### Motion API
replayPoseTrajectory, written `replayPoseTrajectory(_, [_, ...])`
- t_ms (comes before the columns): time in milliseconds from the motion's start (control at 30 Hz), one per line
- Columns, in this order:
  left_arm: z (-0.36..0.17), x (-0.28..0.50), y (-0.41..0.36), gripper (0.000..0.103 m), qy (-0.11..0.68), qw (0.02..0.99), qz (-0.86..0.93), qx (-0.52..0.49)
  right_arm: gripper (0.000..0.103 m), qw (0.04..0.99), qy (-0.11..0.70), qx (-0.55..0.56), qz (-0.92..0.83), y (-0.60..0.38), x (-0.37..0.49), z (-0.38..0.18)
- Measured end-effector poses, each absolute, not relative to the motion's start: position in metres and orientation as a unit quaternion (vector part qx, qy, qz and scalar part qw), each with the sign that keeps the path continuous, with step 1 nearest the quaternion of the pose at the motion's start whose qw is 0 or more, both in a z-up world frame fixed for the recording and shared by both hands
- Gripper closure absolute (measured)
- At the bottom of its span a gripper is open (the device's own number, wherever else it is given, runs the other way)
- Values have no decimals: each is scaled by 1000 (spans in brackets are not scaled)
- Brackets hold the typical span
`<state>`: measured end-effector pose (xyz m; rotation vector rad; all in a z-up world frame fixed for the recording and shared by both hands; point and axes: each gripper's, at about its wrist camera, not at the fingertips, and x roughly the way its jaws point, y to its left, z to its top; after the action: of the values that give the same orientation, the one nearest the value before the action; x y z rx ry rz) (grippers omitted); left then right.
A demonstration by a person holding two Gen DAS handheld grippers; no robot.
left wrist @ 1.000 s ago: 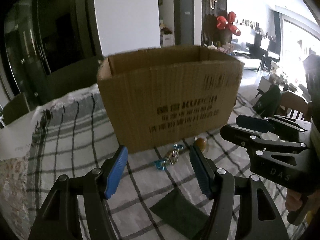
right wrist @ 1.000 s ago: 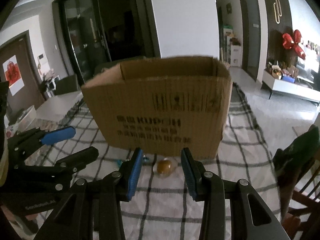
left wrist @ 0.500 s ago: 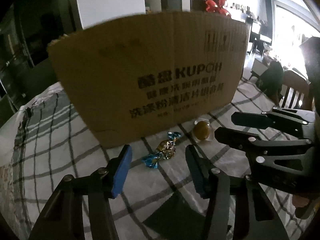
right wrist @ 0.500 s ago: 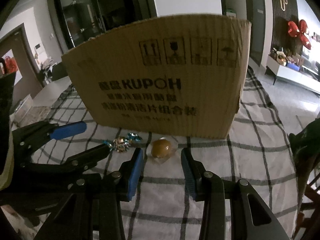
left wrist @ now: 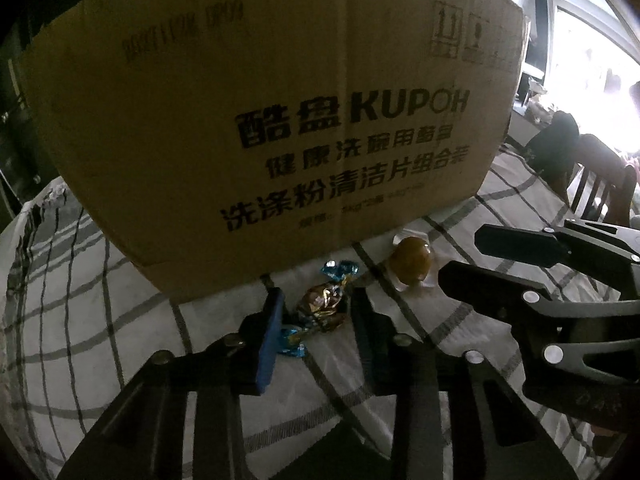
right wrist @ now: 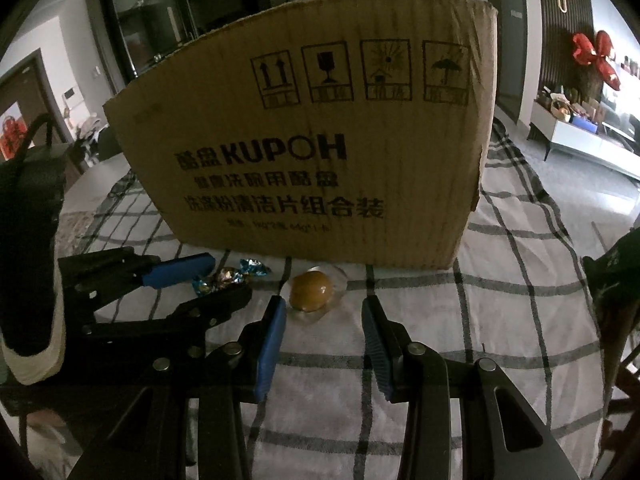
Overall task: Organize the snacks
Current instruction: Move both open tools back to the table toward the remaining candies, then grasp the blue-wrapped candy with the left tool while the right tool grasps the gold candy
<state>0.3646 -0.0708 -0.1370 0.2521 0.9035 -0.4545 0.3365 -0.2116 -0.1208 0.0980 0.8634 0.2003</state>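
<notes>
A gold foil candy with blue twisted ends lies on the checked cloth, between the fingers of my left gripper. Its jaws are closing on the candy, and a thin gap still shows at the pads. A round yellow snack in clear wrap lies to the candy's right. My right gripper stands open just short of it, fingers either side of its line. Both snacks lie at the foot of a tall cardboard box.
The checked tablecloth covers the table around the box. A dark flat packet lies under my left gripper. A wooden chair stands off the table's right side, with a dark shape at the right edge.
Both grippers have come down and closer to the box, which now fills the views. The left jaws have narrowed around the foil candy. The right jaws keep the same width.
</notes>
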Motion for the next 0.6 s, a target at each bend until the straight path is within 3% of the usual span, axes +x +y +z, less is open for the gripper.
replayPoseTrajectory(133, [-138,363,-68,78,430,868,-221,115,62,901,419,49,100,-210,339,-123])
replayPoseTrajectory(500, [-126,350,-54,78,414,880,-207,104,63,902,414,45,112,-204,350,-126])
replayPoseTrajectory(600, [-122,350,-52,78,414,881,-205,99,68,901,416,46,117,-201,354,-129])
